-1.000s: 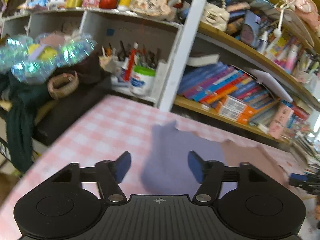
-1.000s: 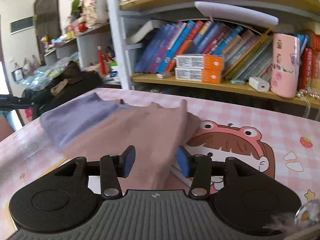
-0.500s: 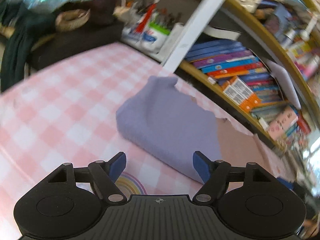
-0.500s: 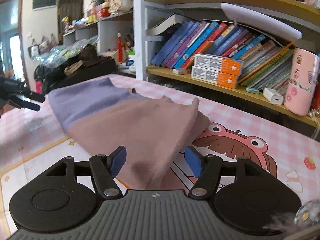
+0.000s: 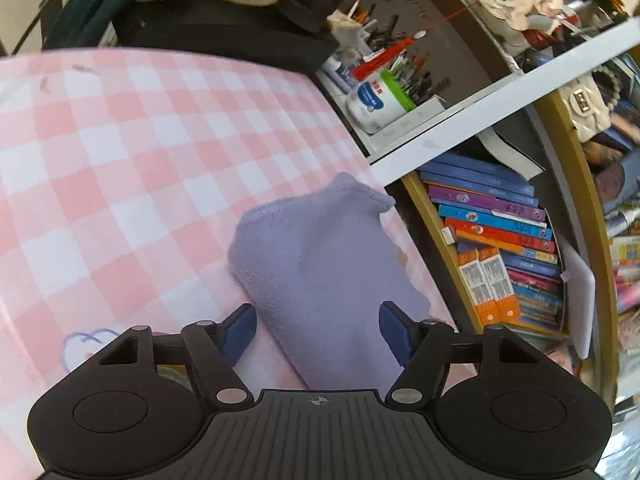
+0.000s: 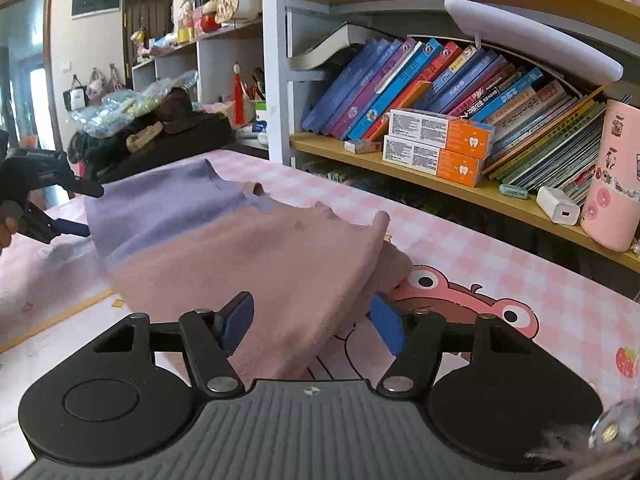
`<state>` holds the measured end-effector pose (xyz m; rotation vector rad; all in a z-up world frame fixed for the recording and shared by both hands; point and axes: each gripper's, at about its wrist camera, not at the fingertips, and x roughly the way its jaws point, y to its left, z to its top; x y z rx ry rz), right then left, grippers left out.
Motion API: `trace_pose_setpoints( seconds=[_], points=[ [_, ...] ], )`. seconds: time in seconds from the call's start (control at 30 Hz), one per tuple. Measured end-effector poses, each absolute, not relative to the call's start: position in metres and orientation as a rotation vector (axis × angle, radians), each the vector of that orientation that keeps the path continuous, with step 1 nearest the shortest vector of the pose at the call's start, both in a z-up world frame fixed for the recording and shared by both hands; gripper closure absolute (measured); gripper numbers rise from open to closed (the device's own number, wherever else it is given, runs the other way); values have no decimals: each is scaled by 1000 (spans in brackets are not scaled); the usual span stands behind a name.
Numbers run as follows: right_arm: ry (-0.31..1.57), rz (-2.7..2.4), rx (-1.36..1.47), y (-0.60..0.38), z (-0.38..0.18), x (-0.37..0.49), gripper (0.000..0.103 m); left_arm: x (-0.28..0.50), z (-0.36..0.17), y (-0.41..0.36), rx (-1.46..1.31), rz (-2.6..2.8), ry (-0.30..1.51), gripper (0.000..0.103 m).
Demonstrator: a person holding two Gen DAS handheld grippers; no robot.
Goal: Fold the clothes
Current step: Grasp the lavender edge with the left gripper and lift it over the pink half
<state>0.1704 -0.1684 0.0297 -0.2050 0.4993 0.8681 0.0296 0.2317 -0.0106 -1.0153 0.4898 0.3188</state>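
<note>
A folded garment with a lilac part (image 5: 320,264) and a dusty pink part (image 6: 256,256) lies on the pink checked tablecloth (image 5: 120,168). In the left wrist view my left gripper (image 5: 318,330) hovers open over the lilac end, its blue pads either side of the cloth's near edge. My right gripper (image 6: 310,320) is open too, just above the pink end, nothing pinched. The right wrist view also shows the left gripper (image 6: 76,210) at the far left, by the lilac part (image 6: 160,204).
Shelves packed with books (image 6: 420,80) and orange boxes (image 6: 436,146) run along the table's far side. A pink cup (image 6: 612,176) and a white charger (image 6: 558,210) stand on the shelf. A dark bag (image 5: 224,36) and a pen pot (image 5: 380,96) sit past the far corner.
My left gripper has tilted down and come closer over the lilac end. Both grippers have opened wider. The right one has edged in over the pink end.
</note>
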Motion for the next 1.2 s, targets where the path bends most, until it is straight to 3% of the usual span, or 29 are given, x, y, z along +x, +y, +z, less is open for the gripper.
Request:
trace_pose_setpoints(
  seconds=[0.13,0.23,0.4,0.63,0.77,0.87,1.03,1.2],
  points=[
    [548,859,-193,-173,20,177,58,33,-14,230,-1031,366,468,40],
    [569,861,-179,-177,17,179,61,35,-16,228,-1042,401,451,45],
    [570,867,-205,-177,12,175,61,39,-19,226,-1060,460,422,70],
    [580,869,-201,-177,10,173,61,42,-2,213,-981,429,358,92],
    [587,872,-188,-178,9,175,61,44,37,178,-698,284,287,91],
    [591,873,-182,-178,9,175,61,50,34,181,-654,305,309,86],
    [595,876,-176,-179,8,176,61,62,5,210,-798,367,388,76],
    [604,883,-162,-180,8,178,61,74,-9,218,-884,351,414,59]
  ],
)
